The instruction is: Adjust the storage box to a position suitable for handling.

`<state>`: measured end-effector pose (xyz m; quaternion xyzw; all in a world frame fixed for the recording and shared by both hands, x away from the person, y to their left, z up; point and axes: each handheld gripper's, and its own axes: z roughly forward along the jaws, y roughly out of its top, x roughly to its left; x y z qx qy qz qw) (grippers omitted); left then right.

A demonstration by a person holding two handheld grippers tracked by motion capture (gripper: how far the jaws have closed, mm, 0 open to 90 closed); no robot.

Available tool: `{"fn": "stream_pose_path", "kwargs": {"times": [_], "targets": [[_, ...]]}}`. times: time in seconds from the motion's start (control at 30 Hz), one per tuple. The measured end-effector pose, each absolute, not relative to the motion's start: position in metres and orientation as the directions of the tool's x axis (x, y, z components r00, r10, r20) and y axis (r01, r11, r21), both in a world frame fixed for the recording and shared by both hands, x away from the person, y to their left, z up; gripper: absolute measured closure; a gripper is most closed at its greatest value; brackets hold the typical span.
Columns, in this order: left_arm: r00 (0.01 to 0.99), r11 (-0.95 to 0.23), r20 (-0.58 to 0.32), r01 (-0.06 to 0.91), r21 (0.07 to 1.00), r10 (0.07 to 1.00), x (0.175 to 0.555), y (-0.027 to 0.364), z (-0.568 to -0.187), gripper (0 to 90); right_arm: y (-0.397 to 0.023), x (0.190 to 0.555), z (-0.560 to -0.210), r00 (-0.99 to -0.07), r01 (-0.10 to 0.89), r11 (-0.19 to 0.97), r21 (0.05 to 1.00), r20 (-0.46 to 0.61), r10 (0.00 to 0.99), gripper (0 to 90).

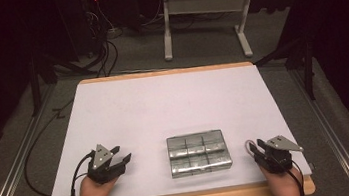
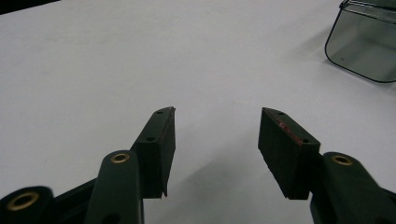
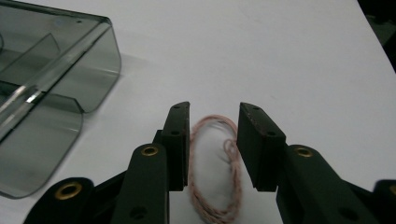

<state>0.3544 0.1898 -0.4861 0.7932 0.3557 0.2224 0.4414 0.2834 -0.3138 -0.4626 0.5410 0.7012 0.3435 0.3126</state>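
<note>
Looking along your right gripper [image 3: 214, 140], you see its jaws standing apart with a small loop of pinkish twisted string [image 3: 215, 186] lying on the white table [image 1: 163, 104] between them; the pads do not press on it. That loop sits at the near right of the table, just right of the clear compartment box [image 1: 199, 152], which rests near the middle of the near edge. Your left gripper [image 2: 215, 149] is at the near left, well apart from the box, its jaws also apart with nothing between them.

Several things could go wrong from here, as a judgement. If you close on the string while the tips ride on the table, the thin loop may slip flat under the pads and you come up with nothing. If you catch a single strand, the loop could dangle and snag on the box wall as you carry it over. A sideways nudge from your right gripper could also shove the light box, since nothing steadies it.

Counting: one string loop, one box with six compartments in two rows of three, two grippers, one table.
</note>
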Motion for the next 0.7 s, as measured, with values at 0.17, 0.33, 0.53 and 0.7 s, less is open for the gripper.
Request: {"fn": "stream_pose_path", "kwargs": {"times": [0.17, 0.33, 0.53, 0.7], "targets": [[0.652, -0.359, 0.040, 0.365, 0.859, 0.757, 0.354, 0.190, -0.486, 46.6, -0.301, 0.287, -0.463, -0.250, 0.532, 0.192, 0.824, -0.064, 0.966, 64.0], [0.652, -0.356, 0.038, 0.363, 0.861, 0.757, 0.354, 0.190, -0.486, 46.1, -0.292, 0.291, -0.470, -0.268, 0.527, 0.204, 0.825, -0.066, 0.961, 64.6], [0.650, -0.336, 0.011, 0.378, 0.863, 0.760, 0.356, 0.193, -0.486, 46.1, -0.287, 0.289, -0.482, -0.281, 0.525, 0.204, 0.826, -0.059, 0.958, 63.9], [0.647, -0.319, -0.007, 0.385, 0.866, 0.762, 0.357, 0.194, -0.485, 48.4, -0.286, 0.286, -0.484, -0.295, 0.510, 0.221, 0.831, -0.072, 0.953, 68.4]]}}
